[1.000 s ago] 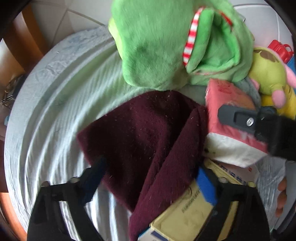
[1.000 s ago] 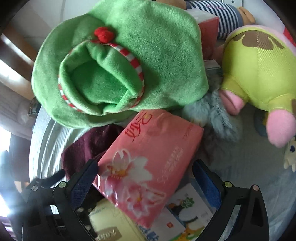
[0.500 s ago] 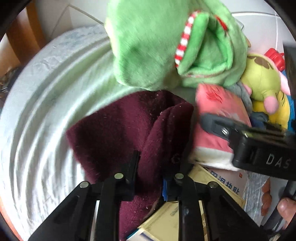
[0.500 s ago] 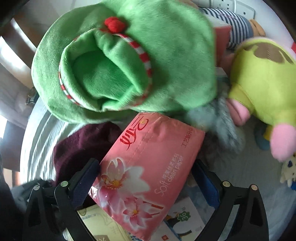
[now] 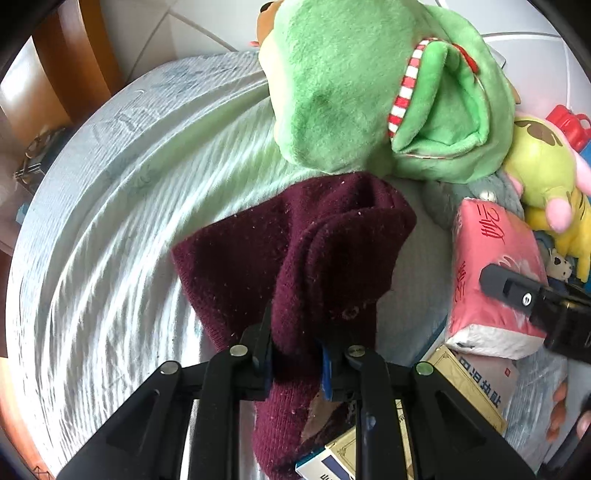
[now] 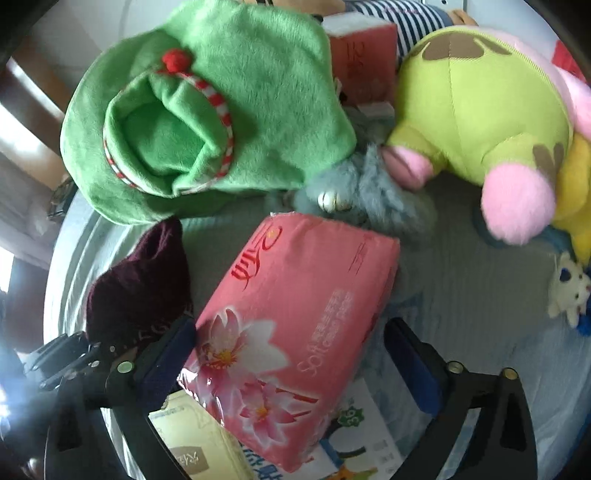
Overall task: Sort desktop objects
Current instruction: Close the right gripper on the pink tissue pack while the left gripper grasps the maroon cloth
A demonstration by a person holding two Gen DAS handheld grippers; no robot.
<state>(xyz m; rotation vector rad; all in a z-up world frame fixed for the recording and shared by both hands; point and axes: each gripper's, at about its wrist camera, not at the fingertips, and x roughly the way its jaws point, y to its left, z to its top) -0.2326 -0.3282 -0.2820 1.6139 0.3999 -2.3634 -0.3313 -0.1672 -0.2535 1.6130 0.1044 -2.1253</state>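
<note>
The left gripper (image 5: 295,356) pinches the maroon knit cloth (image 5: 295,251), whose trailing fold could drag the boxes (image 5: 476,384) beneath, while the right gripper (image 6: 291,354), jaws spread, straddles the pink tissue pack (image 6: 291,332) unclamped.

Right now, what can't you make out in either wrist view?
- Boxes' full labels, right wrist: covered by the pink tissue pack.
- Striped toy, right wrist: cut off by the top edge.
- Grey furry toy: half buried beneath the green plush.
</note>
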